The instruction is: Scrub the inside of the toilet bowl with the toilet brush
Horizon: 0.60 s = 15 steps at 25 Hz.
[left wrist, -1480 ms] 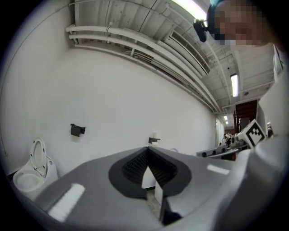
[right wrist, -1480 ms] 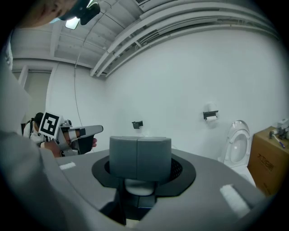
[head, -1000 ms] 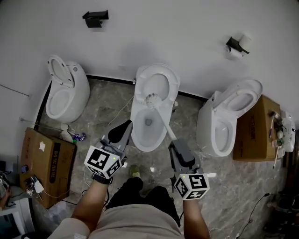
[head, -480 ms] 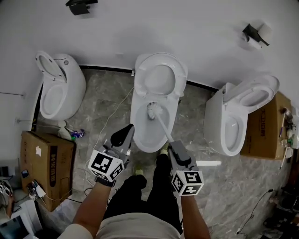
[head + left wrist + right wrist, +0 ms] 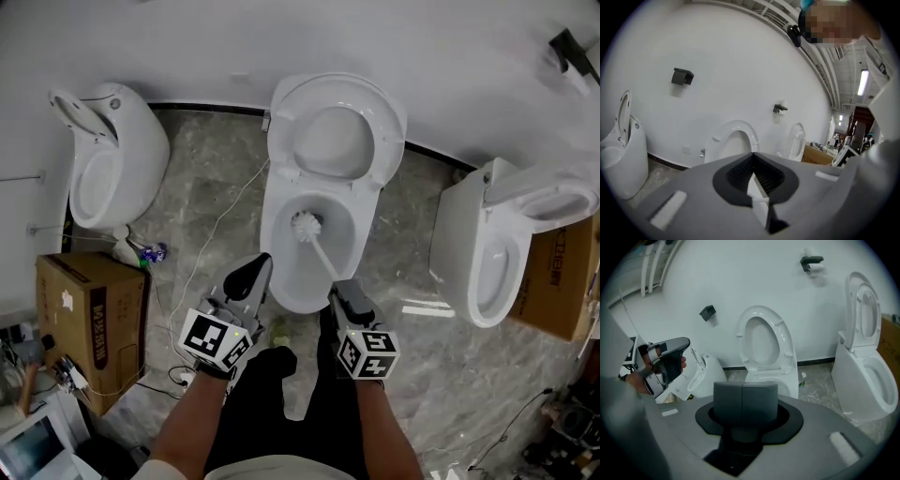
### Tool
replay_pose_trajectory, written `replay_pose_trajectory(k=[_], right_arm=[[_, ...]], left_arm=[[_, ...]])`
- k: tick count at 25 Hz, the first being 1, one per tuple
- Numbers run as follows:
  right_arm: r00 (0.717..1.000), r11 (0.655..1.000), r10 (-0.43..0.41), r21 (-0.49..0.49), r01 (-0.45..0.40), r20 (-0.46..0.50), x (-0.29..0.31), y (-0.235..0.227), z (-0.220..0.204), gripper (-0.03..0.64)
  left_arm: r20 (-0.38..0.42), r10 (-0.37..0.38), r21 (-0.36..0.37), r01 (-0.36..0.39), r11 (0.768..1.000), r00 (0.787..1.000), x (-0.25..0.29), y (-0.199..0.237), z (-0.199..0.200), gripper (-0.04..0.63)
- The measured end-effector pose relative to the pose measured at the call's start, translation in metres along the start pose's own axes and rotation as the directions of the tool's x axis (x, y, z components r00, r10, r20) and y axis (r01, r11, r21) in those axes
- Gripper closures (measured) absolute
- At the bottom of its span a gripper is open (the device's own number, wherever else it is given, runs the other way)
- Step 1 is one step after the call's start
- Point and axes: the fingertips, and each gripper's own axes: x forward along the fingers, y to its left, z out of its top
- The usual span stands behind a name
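The middle toilet (image 5: 281, 272) stands with its lid (image 5: 339, 141) raised. The white toilet brush (image 5: 306, 226) has its bristle head down inside the bowl, and its handle slants back to my right gripper (image 5: 336, 294), which is shut on the handle at the bowl's front right rim. In the right gripper view the pads (image 5: 745, 401) are pressed together and the handle is hidden below them. My left gripper (image 5: 256, 265) hovers at the bowl's front left, shut and holding nothing. The same raised lid (image 5: 733, 140) shows beyond its jaws in the left gripper view.
A second toilet (image 5: 108, 159) stands at the left and a third (image 5: 502, 248) at the right. A cardboard box (image 5: 84, 314) sits on the floor at the left, another (image 5: 572, 286) at the far right. A white cable (image 5: 220, 234) trails over the marble floor.
The brush head has come down from the back rim near the lid into the bowl. The head view has moved in closer over the middle toilet. Both grippers stay shut.
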Motion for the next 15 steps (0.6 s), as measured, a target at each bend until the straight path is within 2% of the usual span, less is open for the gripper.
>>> replay_pose_trajectory(k=[9,15], right_arm=[[0.999,0.999,-0.001,0.045,0.002,-0.039,0.106,-0.045,-0.043,0.453],[1.0,0.982,0.004,0.187,-0.001,-0.013,0.168,-0.065,-0.064,0.453]], left_arm=[[-0.065,0.02,-0.034,-0.022,0.999,0.998,0.053,0.032,-0.104,0.589],[-0.086,0.028,-0.04,-0.032,0.999,0.996,0.072,0.056,-0.152,0.589]])
